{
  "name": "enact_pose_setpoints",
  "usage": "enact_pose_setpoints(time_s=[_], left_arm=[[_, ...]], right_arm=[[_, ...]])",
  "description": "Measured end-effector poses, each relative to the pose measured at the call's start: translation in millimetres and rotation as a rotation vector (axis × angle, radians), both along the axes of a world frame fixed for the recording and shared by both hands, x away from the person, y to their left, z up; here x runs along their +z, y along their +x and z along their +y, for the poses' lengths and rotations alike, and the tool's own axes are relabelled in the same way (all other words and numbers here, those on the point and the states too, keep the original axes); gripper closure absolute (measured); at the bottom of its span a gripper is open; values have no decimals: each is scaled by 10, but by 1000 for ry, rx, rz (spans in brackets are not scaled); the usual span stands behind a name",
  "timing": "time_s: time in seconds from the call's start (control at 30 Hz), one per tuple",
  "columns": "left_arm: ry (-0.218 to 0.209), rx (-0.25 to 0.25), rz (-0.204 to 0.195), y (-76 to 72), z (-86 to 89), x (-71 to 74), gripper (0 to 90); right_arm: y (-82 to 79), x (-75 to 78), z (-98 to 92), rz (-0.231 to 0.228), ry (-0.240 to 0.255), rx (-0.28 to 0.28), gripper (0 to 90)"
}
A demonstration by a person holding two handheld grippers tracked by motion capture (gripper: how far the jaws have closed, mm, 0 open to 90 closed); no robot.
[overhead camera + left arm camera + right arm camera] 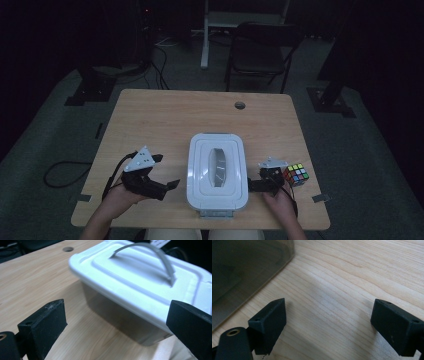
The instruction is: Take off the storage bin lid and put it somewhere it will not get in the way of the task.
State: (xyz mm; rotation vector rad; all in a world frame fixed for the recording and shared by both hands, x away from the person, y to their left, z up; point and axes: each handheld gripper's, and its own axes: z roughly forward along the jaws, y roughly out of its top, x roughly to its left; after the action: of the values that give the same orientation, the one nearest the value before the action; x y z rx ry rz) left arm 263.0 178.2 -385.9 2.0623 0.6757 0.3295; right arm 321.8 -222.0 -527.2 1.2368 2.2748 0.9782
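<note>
Box (pixel 217 170), white-lidded, bears no readable label or writing.

box (pixel 217 172): white lid w/ arched grey handle (pixel 218 166), smoky clear walls | state: lid on, closed | pose: upright, long side running front-to-back | loc: table (pixel 165 120) near-centre, by front edge, between both grippers

Dim high view, dark surroundings, brighter slightly blurred close-ups
</note>
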Motion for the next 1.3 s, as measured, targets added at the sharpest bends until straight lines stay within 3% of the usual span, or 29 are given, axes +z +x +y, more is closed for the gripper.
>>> enact_pose_setpoints(time_s=[0.13, 0.57, 0.97, 1.3], left_arm=[[15, -29, -9, -5, -128, 48, 34], [15, -102, 15, 30, -490, 97, 34], [23, -179, 38, 91, -873, 26, 34], [37, -190, 56, 199, -1067, -32, 52]], right_arm=[[0, 0, 0, 0, 0, 0, 129], [0, 1, 0, 1, 0, 0, 129], [0, 0, 0, 0, -1, 0, 129], [-2, 0, 0, -1, 0, 1, 131]])
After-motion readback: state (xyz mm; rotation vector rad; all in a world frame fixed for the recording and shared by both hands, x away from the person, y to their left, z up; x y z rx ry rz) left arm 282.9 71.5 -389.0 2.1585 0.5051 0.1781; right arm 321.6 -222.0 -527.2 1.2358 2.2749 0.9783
